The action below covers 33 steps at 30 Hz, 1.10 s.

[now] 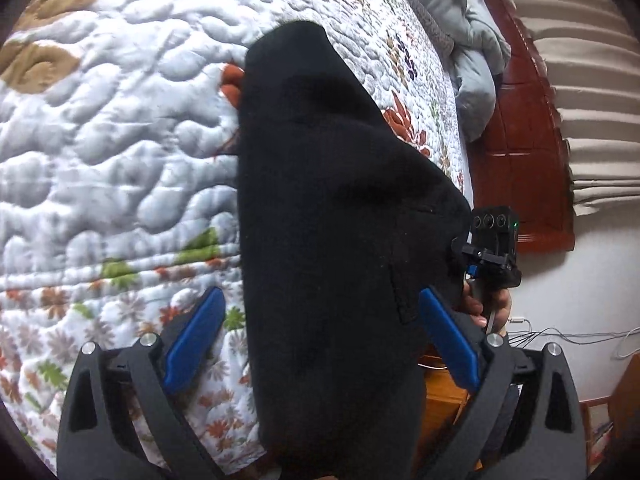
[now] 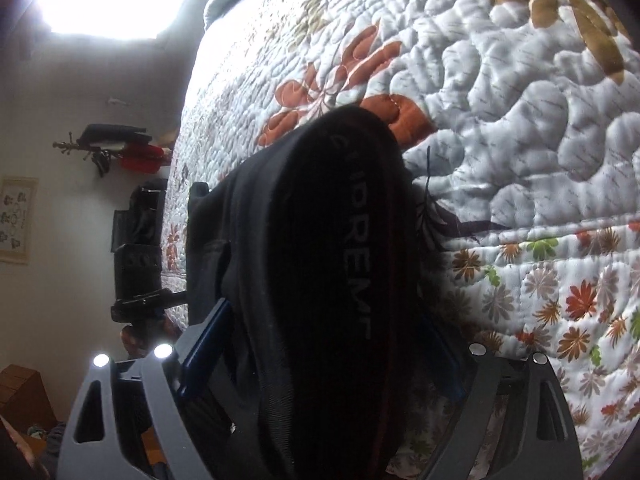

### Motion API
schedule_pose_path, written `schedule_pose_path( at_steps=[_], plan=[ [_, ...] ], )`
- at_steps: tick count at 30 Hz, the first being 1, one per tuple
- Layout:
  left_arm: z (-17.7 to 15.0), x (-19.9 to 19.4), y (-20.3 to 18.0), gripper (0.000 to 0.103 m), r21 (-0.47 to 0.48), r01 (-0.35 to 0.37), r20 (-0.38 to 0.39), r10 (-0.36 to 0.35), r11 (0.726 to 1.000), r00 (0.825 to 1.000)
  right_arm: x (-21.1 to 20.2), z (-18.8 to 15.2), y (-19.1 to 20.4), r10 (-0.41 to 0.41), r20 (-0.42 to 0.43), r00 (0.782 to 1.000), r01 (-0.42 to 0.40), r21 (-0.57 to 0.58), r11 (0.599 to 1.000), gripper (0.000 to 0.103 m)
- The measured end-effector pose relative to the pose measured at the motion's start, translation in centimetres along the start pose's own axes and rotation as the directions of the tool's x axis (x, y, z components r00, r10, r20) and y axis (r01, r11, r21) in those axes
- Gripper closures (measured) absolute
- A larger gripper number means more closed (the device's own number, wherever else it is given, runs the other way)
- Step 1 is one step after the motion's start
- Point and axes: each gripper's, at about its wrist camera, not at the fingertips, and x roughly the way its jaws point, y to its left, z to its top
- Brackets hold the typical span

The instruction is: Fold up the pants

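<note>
Black pants (image 1: 320, 180) lie bunched on the flowered quilt (image 1: 120, 140), running away from the bed's edge. My left gripper (image 1: 320, 292) stands open around their near end. Its left blue pad (image 1: 196, 336) is clear of the cloth and its right pad (image 1: 448, 340) sits at the cloth's edge. The right gripper's body (image 1: 492, 248), held by a hand, shows at the far side of the pants. In the right wrist view the pants' lettered waistband (image 2: 352, 220) fills the gap of my right gripper (image 2: 328, 312), whose jaws are wide open. Its right pad is mostly hidden.
A grey blanket (image 1: 468, 40) is heaped at the head of the bed by a dark wooden headboard (image 1: 520, 140) and pleated curtains (image 1: 592, 80). A wooden piece of furniture (image 1: 440, 400) stands below the bed's edge. A wall rack with clothes (image 2: 112, 148) hangs beyond.
</note>
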Motion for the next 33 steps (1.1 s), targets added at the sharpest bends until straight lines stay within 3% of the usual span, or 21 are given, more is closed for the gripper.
schedule_pose_path(
  at_steps=[6, 7, 8, 17, 27, 33],
  plan=[
    [-0.1, 0.4, -0.4, 0.011, 0.013, -0.037, 0.009, 0.037, 0.999, 0.999, 1.0, -0.5, 1.7, -0.071, -0.011, 0.997, 0.070, -0.056, 0.996, 0.017],
    [-0.2, 0.4, -0.5, 0.017, 0.015, -0.065, 0.019, 0.065, 0.998, 0.998, 1.0, -0.5, 1.8, -0.079, -0.008, 0.997, 0.078, -0.055, 0.995, 0.022],
    [-0.3, 0.4, -0.7, 0.042, 0.023, -0.093, 0.019, 0.093, 0.995, 0.996, 1.0, -0.7, 1.9, -0.075, -0.005, 0.997, 0.075, -0.053, 0.996, 0.032],
    [-0.5, -0.2, -2.4, 0.072, 0.046, -0.153, 0.061, 0.150, 0.987, 0.987, -0.2, -2.4, 6.0, -0.110, 0.072, 0.991, 0.117, -0.106, 0.987, 0.069],
    [-0.8, -6.4, -3.3, 0.075, 0.094, -0.181, 0.152, 0.165, 0.979, 0.974, 0.1, -1.9, 14.5, -0.121, 0.099, 0.988, 0.142, -0.238, 0.961, 0.071],
    [0.3, -13.1, -1.6, 0.075, 0.073, -0.222, 0.244, 0.199, 0.972, 0.949, 3.5, 0.7, 19.9, -0.087, 0.090, 0.992, 0.110, -0.306, 0.946, 0.071]
  ],
)
